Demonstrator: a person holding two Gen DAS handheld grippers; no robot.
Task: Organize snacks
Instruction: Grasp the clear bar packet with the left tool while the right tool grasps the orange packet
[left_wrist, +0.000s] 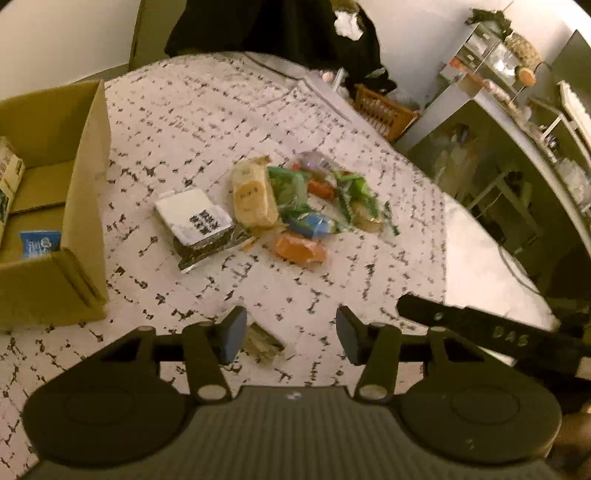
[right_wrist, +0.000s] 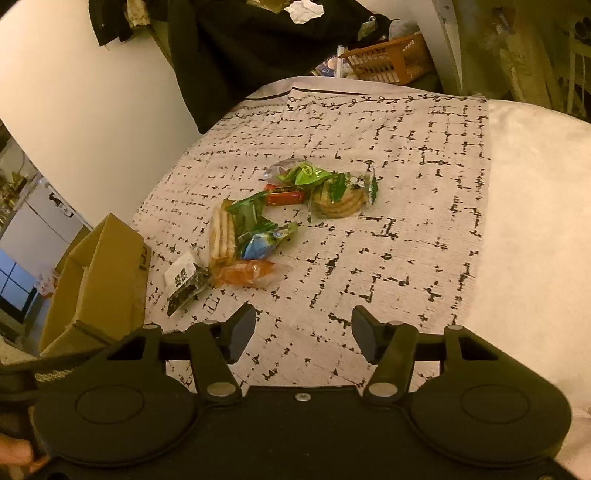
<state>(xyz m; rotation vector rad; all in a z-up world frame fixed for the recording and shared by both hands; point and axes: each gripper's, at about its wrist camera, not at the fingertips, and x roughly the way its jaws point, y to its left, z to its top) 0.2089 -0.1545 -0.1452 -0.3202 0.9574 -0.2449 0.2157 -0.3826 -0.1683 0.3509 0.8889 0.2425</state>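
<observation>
Matt cardboard box (left_wrist: 55, 206), glossy plastic snack wrappers (left_wrist: 295, 199)

Snack packets, loose cluster on patterned cloth; cardboard box to the left.

White packet with black print (left_wrist: 192, 218) lies flat on a dark foil wrapper (left_wrist: 207, 251), nearest the cardboard box (left_wrist: 85, 206). Beside it, a pale yellow biscuit pack (left_wrist: 255, 195), lying lengthwise. Green wrapper (left_wrist: 288, 184) touches the biscuit pack; blue wrapper (left_wrist: 310, 223) just below it; orange packet (left_wrist: 301, 249) nearest the camera. Red packet (left_wrist: 321, 188) and a clear pack of round biscuits with green trim (left_wrist: 364, 210) lie at the right end; a purplish clear wrapper (left_wrist: 314, 160) farthest back. The box stands open, with a blue packet (left_wrist: 38, 243) on its floor.
</observation>
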